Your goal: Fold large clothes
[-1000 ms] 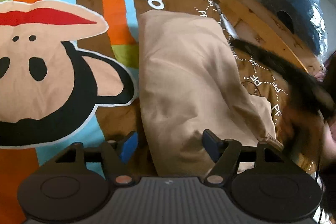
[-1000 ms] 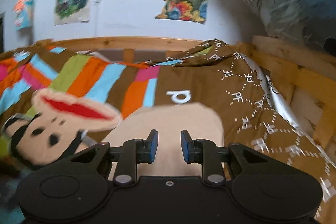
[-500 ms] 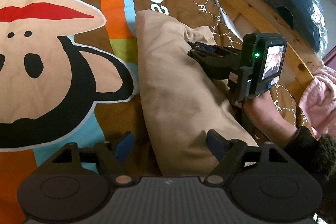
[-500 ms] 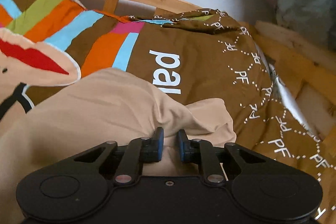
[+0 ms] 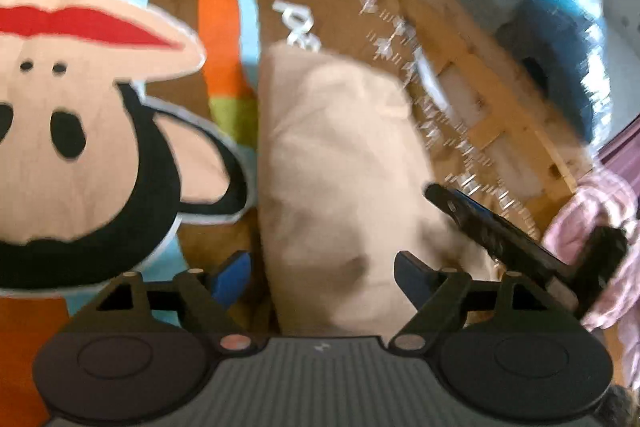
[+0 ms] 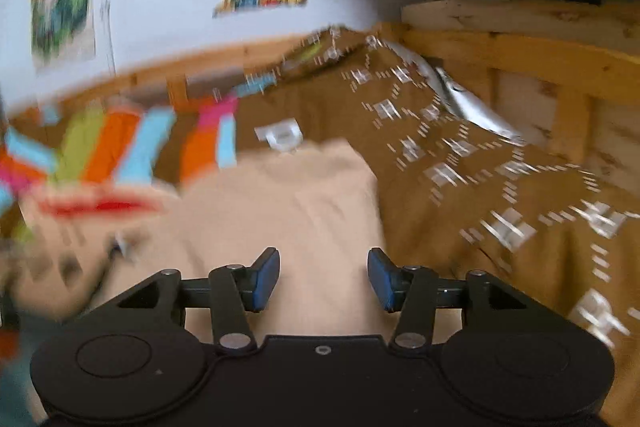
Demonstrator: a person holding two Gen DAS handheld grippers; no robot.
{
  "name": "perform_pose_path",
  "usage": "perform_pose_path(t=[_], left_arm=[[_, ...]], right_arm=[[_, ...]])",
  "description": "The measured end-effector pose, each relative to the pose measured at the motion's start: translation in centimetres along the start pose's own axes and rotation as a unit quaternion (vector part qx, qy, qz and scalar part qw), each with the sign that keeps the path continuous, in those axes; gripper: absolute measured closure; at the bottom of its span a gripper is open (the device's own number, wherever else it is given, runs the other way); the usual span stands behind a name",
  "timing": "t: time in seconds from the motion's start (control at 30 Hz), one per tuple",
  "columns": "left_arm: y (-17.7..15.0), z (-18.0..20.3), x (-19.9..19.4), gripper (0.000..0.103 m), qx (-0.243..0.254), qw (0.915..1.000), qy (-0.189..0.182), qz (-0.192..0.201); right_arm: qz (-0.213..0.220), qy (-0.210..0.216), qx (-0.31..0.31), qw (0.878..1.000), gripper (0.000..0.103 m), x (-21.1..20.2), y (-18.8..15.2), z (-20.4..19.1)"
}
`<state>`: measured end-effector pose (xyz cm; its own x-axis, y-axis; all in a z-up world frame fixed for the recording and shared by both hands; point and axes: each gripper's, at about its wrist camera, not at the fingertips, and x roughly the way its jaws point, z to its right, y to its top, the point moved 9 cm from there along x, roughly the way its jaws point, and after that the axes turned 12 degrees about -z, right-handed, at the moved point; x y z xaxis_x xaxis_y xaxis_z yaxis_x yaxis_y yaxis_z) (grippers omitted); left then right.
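The left gripper (image 5: 322, 273) is spread wide, its blue-padded fingers (image 5: 232, 277) standing either side of the near end of the folded beige garment (image 5: 340, 163) and gripping nothing. The right gripper (image 6: 322, 277) is also parted, empty, poised over the same garment (image 6: 280, 211). The garment lies on a brown cartoon-print bedspread (image 5: 96, 115) inside a wooden bed frame (image 6: 520, 51). Both views are blurred.
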<state>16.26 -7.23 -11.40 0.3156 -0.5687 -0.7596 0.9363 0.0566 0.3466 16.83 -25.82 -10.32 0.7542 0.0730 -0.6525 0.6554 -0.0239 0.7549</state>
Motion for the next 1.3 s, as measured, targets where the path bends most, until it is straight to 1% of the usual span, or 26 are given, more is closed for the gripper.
perform_pose_path(t=[0.03,0.07,0.1,0.17,0.23,0.4,0.5,0.67,0.83,0.97,1.2,1.3], left_arm=[[-0.4,-0.1,0.8,0.02,0.0,0.9997,0.016,-0.018],[-0.8,-0.2,1.4,0.016,-0.001,0.9994,0.024,-0.025],[-0.9,-0.4,1.5,0.015,-0.007,0.9995,0.022,-0.02],[-1.0,-0.7,1.8,0.014,-0.023,0.9994,0.009,-0.023],[-0.9,-0.9,1.9,0.014,-0.034,0.999,0.005,-0.027],[-1.2,-0.4,1.5,0.014,-0.01,0.9995,0.025,-0.019],[-1.1,-0.4,1.4,0.014,-0.013,0.9994,0.024,-0.02],[-1.1,-0.8,1.3,0.006,-0.019,0.9992,0.029,-0.022],[-1.1,-1.2,1.6,0.001,-0.025,0.999,0.031,-0.023],[-1.1,-1.2,1.7,0.001,-0.026,0.9991,0.028,-0.02],[-1.0,-1.1,1.6,0.001,-0.019,0.9992,0.034,-0.004],[-1.0,-1.2,1.7,0.001,-0.018,0.9993,0.034,-0.003]], right_arm=[[-0.019,-0.02,-0.01,1.0,0.052,0.4,-1.3,0.3],[-0.032,-0.026,-0.013,0.999,0.052,1.1,-2.5,0.5],[-0.029,-0.026,-0.014,0.999,0.052,1.3,-3.4,0.6],[-0.005,-0.029,-0.021,0.999,0.051,1.6,-4.4,0.4],[-0.008,-0.04,-0.029,0.999,0.051,1.5,-4.5,0.2],[-0.009,-0.039,-0.029,0.999,0.05,1.8,-4.4,0.3],[-0.008,-0.044,-0.031,0.999,0.05,1.6,-4.5,0.4],[-0.005,-0.046,-0.031,0.998,0.048,1.4,-4.6,0.3],[-0.001,-0.046,-0.03,0.998,0.047,1.3,-4.8,0.2],[0.001,-0.043,-0.026,0.999,0.044,1.2,-4.8,0.3],[-0.002,-0.034,-0.013,0.999,0.037,0.8,-4.4,0.5],[-0.003,-0.031,-0.007,1.0,0.036,0.6,-4.4,0.5]])
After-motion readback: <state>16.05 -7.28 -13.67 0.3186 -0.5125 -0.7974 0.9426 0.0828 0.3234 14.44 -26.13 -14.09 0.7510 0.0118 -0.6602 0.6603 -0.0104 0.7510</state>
